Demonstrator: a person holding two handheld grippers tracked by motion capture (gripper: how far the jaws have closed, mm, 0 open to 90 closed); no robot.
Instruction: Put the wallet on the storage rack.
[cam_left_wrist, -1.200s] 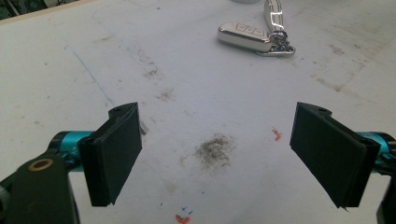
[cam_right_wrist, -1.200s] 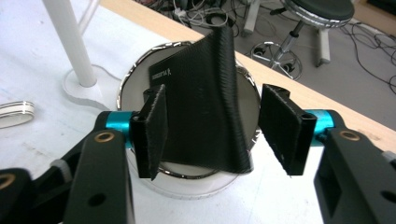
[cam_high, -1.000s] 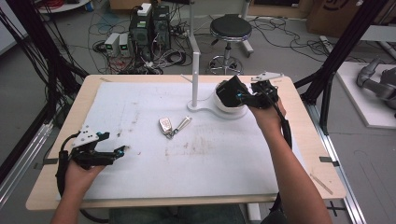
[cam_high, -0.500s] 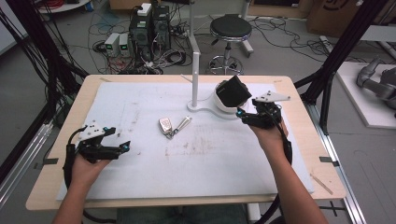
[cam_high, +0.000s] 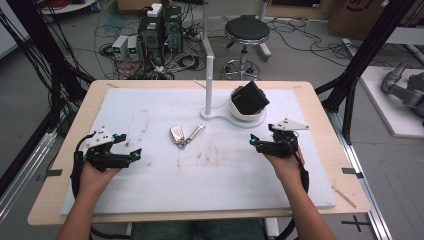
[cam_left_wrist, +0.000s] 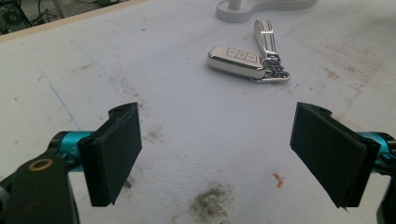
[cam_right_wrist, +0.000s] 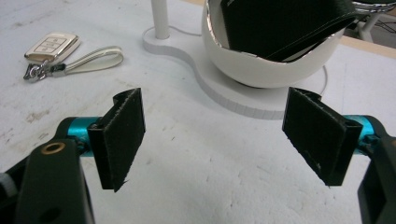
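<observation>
We've just pulled the right gripper (cam_high: 260, 142) back near, jaws just opened, empty; black wallet (cam_high: 249, 97) now sits in white bowl-shaped dish (cam_high: 239, 113), far right. Placement prob. done. Left gripper (cam_high: 131, 154) jaws apart, empty.

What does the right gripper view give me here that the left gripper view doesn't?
Right gripper view alone: the white bowl on the stand's base, with a black wallet standing tilted inside it, just ahead of the open right gripper, whose jaws have just been opening with nothing between them. Left gripper view alone: the open left gripper, an orange speck and a dark smudge on the mat. Both share the key fob with its strap and the white stand.
</observation>
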